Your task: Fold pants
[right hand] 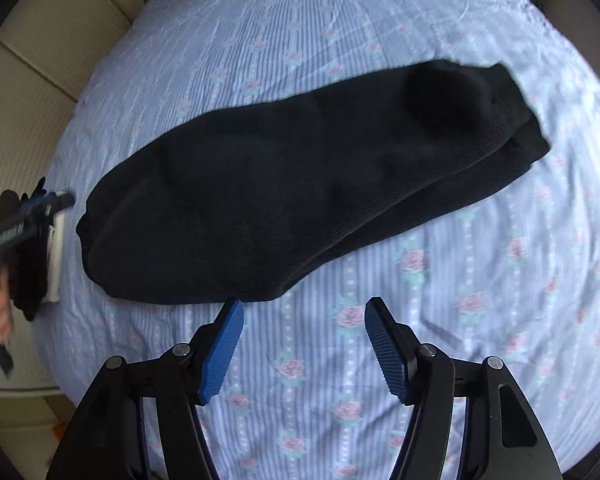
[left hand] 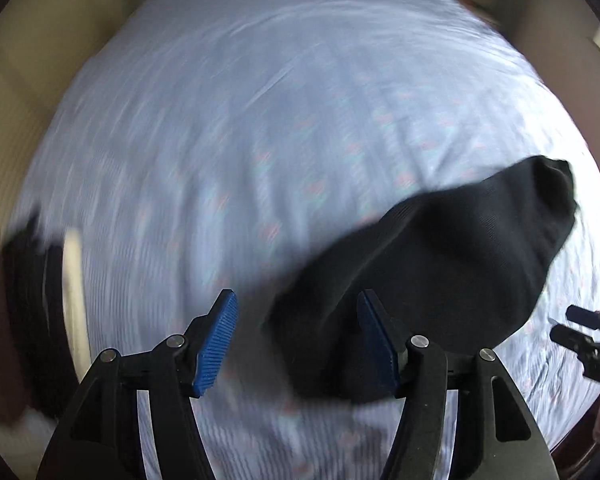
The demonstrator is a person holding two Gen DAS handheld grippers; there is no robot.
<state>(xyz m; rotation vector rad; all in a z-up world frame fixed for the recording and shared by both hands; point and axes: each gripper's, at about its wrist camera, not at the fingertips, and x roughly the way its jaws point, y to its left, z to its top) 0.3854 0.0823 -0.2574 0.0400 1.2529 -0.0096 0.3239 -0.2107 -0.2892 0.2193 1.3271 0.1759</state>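
As the black pants (right hand: 284,184) lie doubled on the sheet (right hand: 480,300), soft, light and limp, both grippers, left (left hand: 296,340) and right (right hand: 304,344), hang apart, empty; the ends look best to pinch.

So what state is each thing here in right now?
Black pants: folded lengthwise, lying flat on the sheet, not gripped.
Flowered sheet: spread out, lightly wrinkled.
Left gripper: jaws open, nothing clamped.
Right gripper: jaws open, empty, just short of the pants' near edge.
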